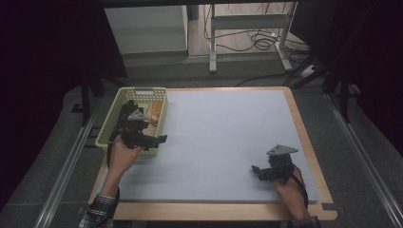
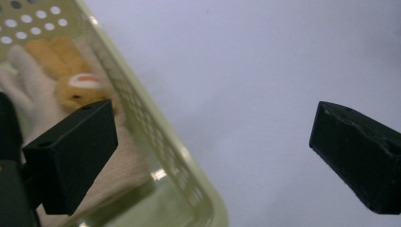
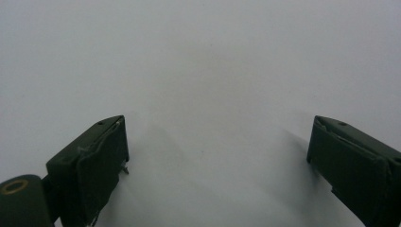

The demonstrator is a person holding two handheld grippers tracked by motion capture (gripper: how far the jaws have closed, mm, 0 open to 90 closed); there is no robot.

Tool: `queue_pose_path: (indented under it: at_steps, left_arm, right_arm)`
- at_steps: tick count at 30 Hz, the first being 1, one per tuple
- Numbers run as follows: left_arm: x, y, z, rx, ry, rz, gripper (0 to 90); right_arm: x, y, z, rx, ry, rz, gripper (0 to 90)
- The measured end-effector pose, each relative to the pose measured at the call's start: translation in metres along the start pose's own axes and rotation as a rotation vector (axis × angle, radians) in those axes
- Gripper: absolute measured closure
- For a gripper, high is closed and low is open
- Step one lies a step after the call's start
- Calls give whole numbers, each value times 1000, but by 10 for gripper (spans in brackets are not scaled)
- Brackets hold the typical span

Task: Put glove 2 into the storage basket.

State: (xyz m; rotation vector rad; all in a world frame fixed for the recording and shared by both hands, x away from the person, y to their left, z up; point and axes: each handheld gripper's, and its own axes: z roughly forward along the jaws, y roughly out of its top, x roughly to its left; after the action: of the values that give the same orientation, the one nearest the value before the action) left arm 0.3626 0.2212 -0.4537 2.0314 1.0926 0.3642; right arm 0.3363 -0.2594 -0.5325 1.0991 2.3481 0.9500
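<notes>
A pale green perforated basket (image 1: 110, 124) stands at the table's left edge. Inside it lies an orange and cream plush toy (image 2: 71, 85), seen in the high view as an orange patch (image 1: 154, 114). My left gripper (image 1: 159, 139) hovers over the basket's near right corner, open with nothing between its jaws; one jaw is over the basket, the other over the mat. The basket's rim (image 2: 156, 142) runs diagonally through the left gripper view. My right gripper (image 1: 256, 171) rests low over the mat at the front right, open and empty, its jaws wide apart in the right gripper view.
A light grey mat (image 1: 223, 142) covers the wooden table (image 1: 304, 137). Dark curtains stand on both sides. Beyond the far edge are a white desk frame (image 1: 247, 28) and cables (image 1: 261, 40) on the floor.
</notes>
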Motion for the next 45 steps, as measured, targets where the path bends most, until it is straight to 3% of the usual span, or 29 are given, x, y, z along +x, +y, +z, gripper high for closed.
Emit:
queue_pose_path:
  at_steps: [22, 37, 45]
  left_arm:
    - [-47, 1, 30, -25, -113, 62, 24]
    - [-82, -11, 56, 2, -132, 150, 25]
    - [-89, -22, 69, 13, -155, 156, 24]
  right_arm:
    - [0, 0, 0, -1, -1, -1, 59]
    - [0, 0, 0, -1, -1, -2, 59]
    - [0, 0, 0, -1, -1, -2, 59]
